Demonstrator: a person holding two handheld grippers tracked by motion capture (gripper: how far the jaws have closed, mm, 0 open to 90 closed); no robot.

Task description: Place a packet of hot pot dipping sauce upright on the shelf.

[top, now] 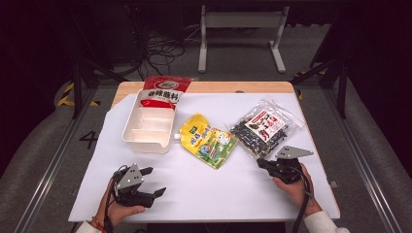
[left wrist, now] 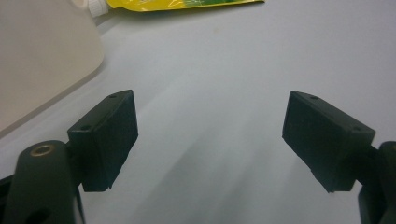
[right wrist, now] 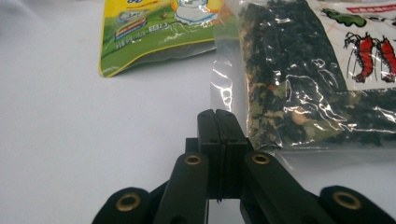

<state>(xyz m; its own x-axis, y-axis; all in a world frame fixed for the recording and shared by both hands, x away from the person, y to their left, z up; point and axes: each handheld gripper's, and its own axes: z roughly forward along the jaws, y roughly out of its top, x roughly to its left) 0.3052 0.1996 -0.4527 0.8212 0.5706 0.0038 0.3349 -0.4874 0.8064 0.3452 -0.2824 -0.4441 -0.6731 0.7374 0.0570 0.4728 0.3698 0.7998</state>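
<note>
A clear bag of dark dried seaweed [top: 262, 128] with a shrimp label lies at the right of the white table cover. My right gripper [top: 261, 163] sits at its near left corner. In the right gripper view the jaws of this gripper [right wrist: 217, 114] are pressed together at the seaweed bag's [right wrist: 299, 70] clear sealed margin; whether film is caught between them I cannot tell. A yellow-green spouted pouch [top: 209, 141] lies in the middle. My left gripper [top: 154, 182] rests near the front left, open, with bare cover between the jaws [left wrist: 210, 135].
A white divided tray [top: 145, 144] stands at the back left with a red-and-white bag [top: 163, 92] leaning on its far end. The tray's wall [left wrist: 42, 60] and the pouch [left wrist: 187, 3] lie ahead of the left gripper. The pouch [right wrist: 154, 32] is left of the seaweed bag.
</note>
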